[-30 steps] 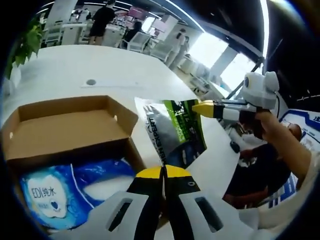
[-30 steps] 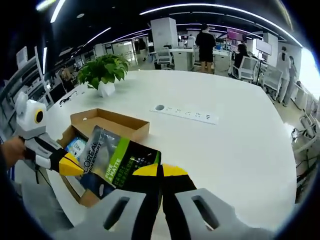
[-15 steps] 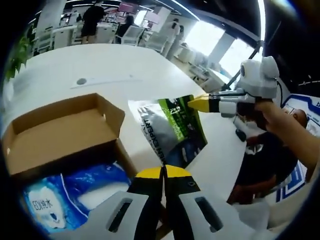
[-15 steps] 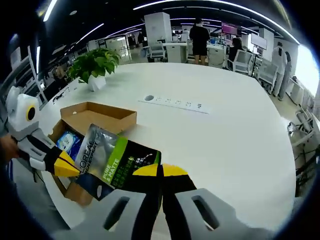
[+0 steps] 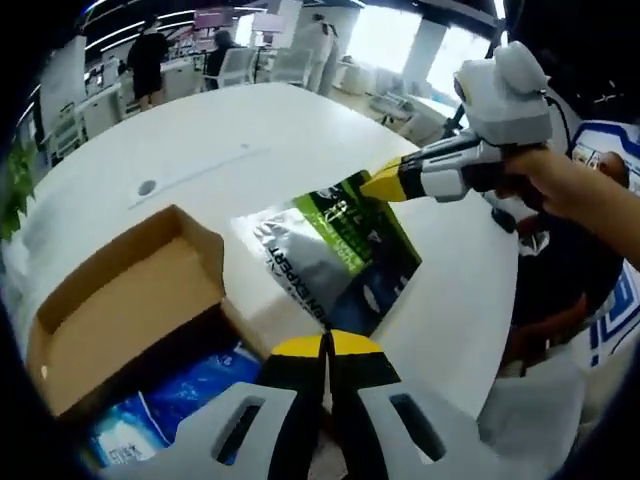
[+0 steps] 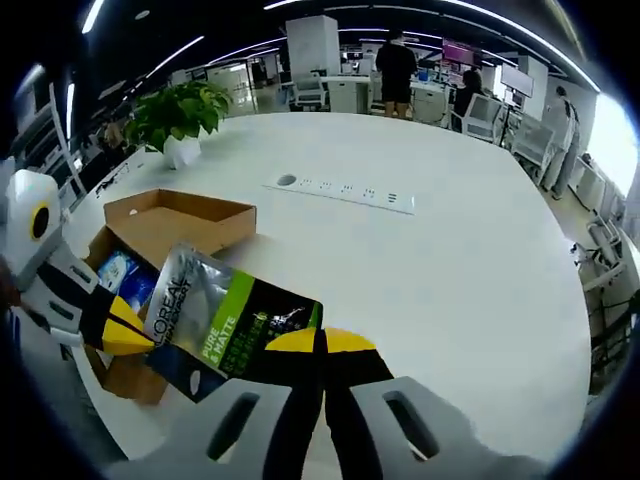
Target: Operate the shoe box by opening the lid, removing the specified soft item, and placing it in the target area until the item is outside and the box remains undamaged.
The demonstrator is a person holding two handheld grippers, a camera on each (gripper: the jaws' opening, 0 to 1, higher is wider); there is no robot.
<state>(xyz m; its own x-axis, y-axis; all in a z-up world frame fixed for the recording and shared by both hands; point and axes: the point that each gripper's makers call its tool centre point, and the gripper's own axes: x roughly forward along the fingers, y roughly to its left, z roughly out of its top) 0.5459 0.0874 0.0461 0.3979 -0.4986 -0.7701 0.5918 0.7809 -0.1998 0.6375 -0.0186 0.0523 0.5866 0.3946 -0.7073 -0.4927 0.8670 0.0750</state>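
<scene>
Holding pouch (image 6: 225,325) further from box (image 6: 165,222)

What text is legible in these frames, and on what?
"L'OREAL": pouch, silver end, right gripper view.
"PURE & MATTE": pouch, green band, same view.
"MEN EXPERT": pouch, left gripper view; first letters partly cut off.
Blue pack in the box: print too blurred.
Pouch small print: unreadable.

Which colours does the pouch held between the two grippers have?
The pouch is silver-grey, lime green and black, clearest in the right gripper view.
</scene>
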